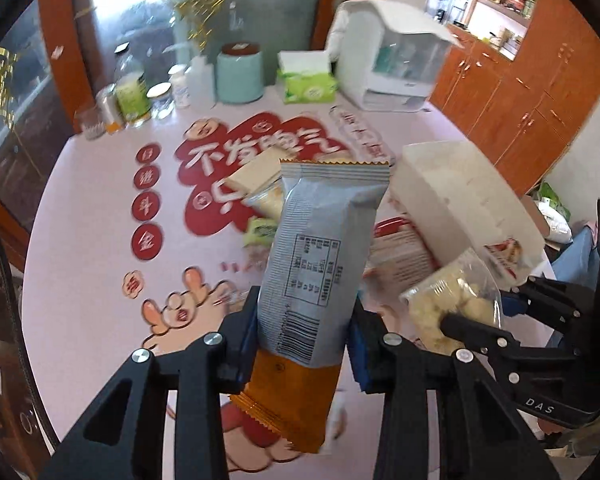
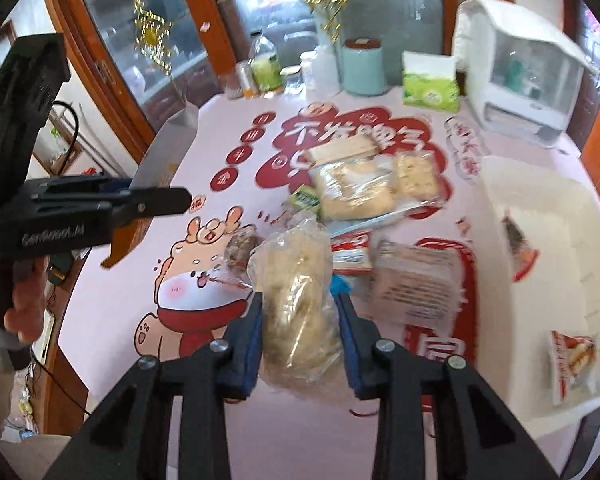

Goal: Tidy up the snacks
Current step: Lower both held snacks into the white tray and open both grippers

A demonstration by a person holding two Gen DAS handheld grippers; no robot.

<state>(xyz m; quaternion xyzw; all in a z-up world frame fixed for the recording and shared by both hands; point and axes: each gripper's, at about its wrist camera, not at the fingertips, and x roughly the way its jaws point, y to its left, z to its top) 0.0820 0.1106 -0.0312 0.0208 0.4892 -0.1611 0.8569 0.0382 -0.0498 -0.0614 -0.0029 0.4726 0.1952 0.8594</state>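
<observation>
- Right now my left gripper is clamped on a grey and orange snack packet; the packet stands upright in the centre of the left wrist view, lifted off the pink tablecloth.
- My right gripper is squeezed shut on a clear bag of pale puffed snacks, which fills the lower middle of the right wrist view, also raised above the cloth.
- From the left wrist view, that same bag and the right gripper show at the lower right, just beside the grey packet.
- From the right wrist view, the left gripper sits at the far left edge, with a person's hand around its handle.
- Behind the held bag, near the centre of the right wrist view, lies a loose cluster of snacks: a clear bag of square crackers, a small green packet, a red and white packet and a blurred printed wrapper.
- A white storage box takes up the right side of that view, with a red-printed snack pack inside it at the lower right.
- Along the upper edge stand a teal canister, a green tissue pack, some bottles and jars and a white appliance, all well apart from the grippers.
- Both views are motion-blurred, so small print is unreadable.
</observation>
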